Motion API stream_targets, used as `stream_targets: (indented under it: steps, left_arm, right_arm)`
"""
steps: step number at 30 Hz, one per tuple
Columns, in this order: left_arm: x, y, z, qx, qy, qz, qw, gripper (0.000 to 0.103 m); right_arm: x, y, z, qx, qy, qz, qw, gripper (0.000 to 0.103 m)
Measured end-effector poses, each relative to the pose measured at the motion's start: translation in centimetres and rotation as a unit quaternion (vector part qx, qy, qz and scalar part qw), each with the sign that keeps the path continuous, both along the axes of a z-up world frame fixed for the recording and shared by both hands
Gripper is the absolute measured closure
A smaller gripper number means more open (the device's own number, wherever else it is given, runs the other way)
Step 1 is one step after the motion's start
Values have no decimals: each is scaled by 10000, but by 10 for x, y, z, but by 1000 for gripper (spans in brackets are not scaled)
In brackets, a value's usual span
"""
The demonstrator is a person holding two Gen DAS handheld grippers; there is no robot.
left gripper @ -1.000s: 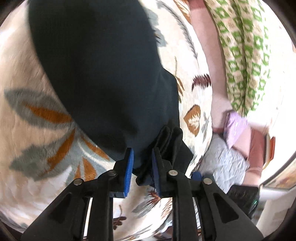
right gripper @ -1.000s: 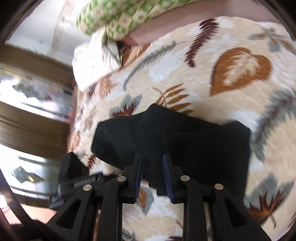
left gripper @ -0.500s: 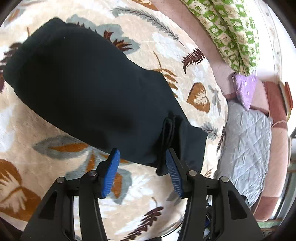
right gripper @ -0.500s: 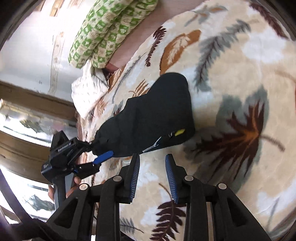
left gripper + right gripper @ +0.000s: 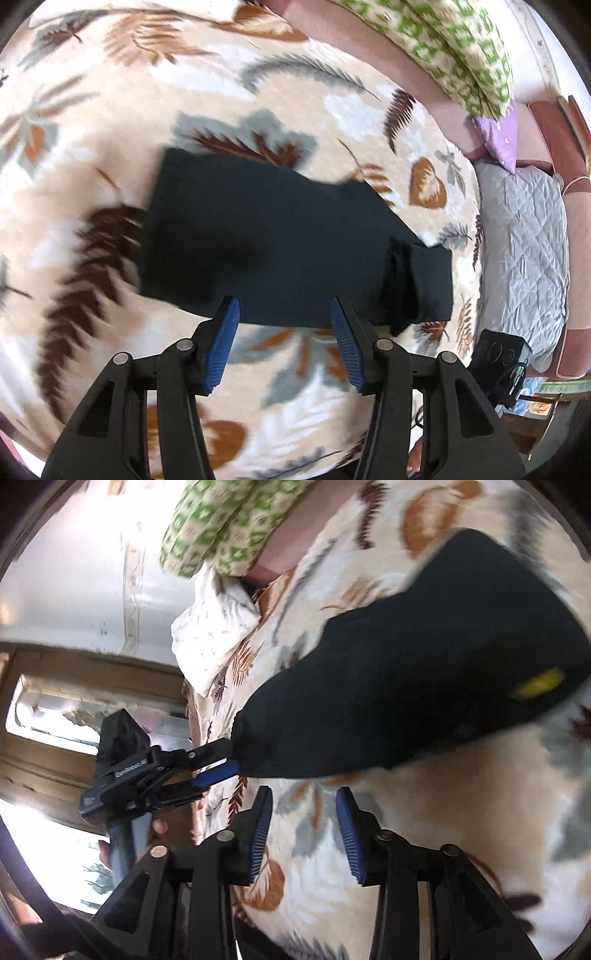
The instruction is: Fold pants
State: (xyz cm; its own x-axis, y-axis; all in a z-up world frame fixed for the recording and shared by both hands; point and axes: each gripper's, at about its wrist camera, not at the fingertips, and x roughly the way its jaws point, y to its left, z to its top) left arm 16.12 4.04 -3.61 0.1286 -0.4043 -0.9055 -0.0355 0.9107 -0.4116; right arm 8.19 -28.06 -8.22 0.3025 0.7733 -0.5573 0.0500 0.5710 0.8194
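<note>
pants (image 5: 280, 243): dark, folded flat on leaf-print blanket (image 5: 110, 110) on bed | left tongs (image 5: 284, 336): jaws just opened, gap empty, above pants' near edge | right tongs (image 5: 301, 827): jaws just widening, empty, over blanket near pants | green pillow (image 5: 461, 48) at far edge

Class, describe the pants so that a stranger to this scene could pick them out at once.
Find the cream blanket printed with brown and grey leaves. On it lie the pants, one flat, folded dark slab. They are the only plain, unpatterned cloth there, with a small yellow tag at one end.
</note>
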Motion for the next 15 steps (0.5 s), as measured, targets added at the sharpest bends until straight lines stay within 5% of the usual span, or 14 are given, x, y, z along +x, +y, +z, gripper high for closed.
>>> stream_targets:
  steps: [6,9,12,15]
  left_arm:
    - [16,62,6,162,-164,213,9995,53]
    - [21,83,5,-33,-134,339,9993,53]
    - [24,97,4,-128,-133,389,9991,53]
    - [28,106,4,-260,-118,460,9985,53]
  right_arm:
    - [12,86,21,-1359,-846,943,9826,52]
    - [7,139,33,-2447,-1606,1431,9454,52]
    - [0,186,34,-3384,-2249,1930,8931,50]
    - [1,227,22,-3930,-2466,2383,8532,49]
